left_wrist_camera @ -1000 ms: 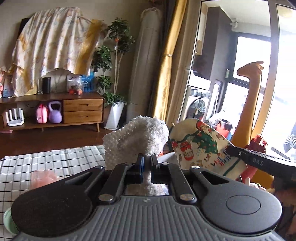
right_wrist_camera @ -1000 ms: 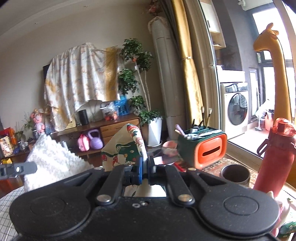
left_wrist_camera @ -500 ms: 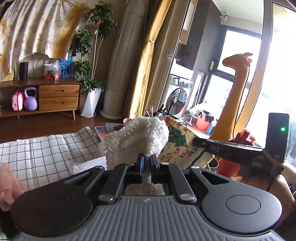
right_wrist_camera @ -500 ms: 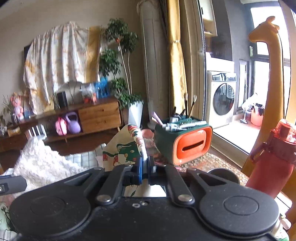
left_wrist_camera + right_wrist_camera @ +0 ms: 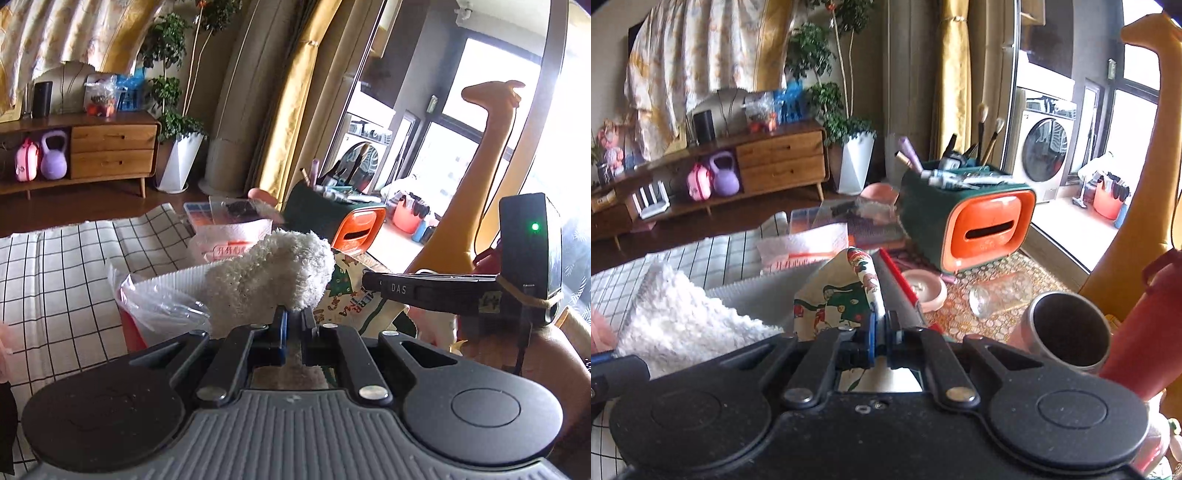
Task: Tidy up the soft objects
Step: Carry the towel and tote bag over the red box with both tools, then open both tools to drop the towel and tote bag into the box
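Since the earlier frames we had brought both grippers lower and nearer to the checked tablecloth [image 5: 66, 266], so the sideboard [image 5: 779, 158] now stood higher in both views and the things on the table had come in under the fingers.

Ahead of the right fingers and a little to their right stood the green and orange organizer box [image 5: 971, 229], with brushes and tubes in its top. Just below and ahead of both pairs of fingers lay a red bin lined with a clear plastic bag [image 5: 155, 306]; its red rim ran directly past the right fingertips.

Our left gripper [image 5: 294, 317] was closed almost completely on the white fluffy sock [image 5: 273, 277], which rose up from between the fingers and leaned forward over the bag. In the right wrist view the same sock showed to the left of the right fingers.

Our right gripper [image 5: 881, 325] was also closed almost fully, and it pinched the Christmas-print sock [image 5: 842, 299] by its edge; the sock stood up from the fingers and hung to their left. From the left wrist view this printed sock appeared just right of the white one, touching it or nearly so.

To the right of the right fingers a metal cup [image 5: 1067, 328] lay on its side, and a pink dish [image 5: 923, 286] sat just beyond the fingertips.
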{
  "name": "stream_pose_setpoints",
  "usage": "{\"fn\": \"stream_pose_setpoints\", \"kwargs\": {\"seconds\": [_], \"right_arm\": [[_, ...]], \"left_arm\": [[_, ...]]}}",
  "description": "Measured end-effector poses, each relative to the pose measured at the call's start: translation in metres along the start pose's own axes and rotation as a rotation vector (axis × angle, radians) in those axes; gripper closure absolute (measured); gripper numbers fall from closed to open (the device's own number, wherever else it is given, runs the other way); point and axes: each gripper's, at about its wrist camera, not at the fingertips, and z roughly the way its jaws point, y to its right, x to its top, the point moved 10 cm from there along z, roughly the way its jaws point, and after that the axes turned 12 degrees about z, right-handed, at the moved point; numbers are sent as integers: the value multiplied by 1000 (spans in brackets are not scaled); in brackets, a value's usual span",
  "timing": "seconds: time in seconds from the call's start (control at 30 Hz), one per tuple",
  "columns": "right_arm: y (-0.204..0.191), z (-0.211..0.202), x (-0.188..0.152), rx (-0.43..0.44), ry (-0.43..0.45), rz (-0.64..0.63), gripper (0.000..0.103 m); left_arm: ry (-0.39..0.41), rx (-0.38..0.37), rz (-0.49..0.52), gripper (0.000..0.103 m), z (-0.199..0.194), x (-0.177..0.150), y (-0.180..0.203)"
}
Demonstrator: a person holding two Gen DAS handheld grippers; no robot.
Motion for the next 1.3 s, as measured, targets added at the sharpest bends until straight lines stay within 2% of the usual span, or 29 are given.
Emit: {"fn": "stream_pose_setpoints", "kwargs": {"seconds": [0.43,0.9,0.97,1.1,1.3], "right_arm": [[-4,34,-24,-19,-71,-30,98],[2,47,-40,-39,-107,-33,96],[3,45,-40,-40,-109,-33,89],[1,37,-39,-31,-100,-31,85],[-3,22,-37,-20,-84,-45,69]], "left_arm": [[-90,31,-4,96,31,-34,-21],[-187,-5,9,96,55,-62,-19],[-189,0,4,96,55,-63,-20],[-186,12,2,96,51,-60,-18],[-175,12,-13,93,41,-56,-16]]}}
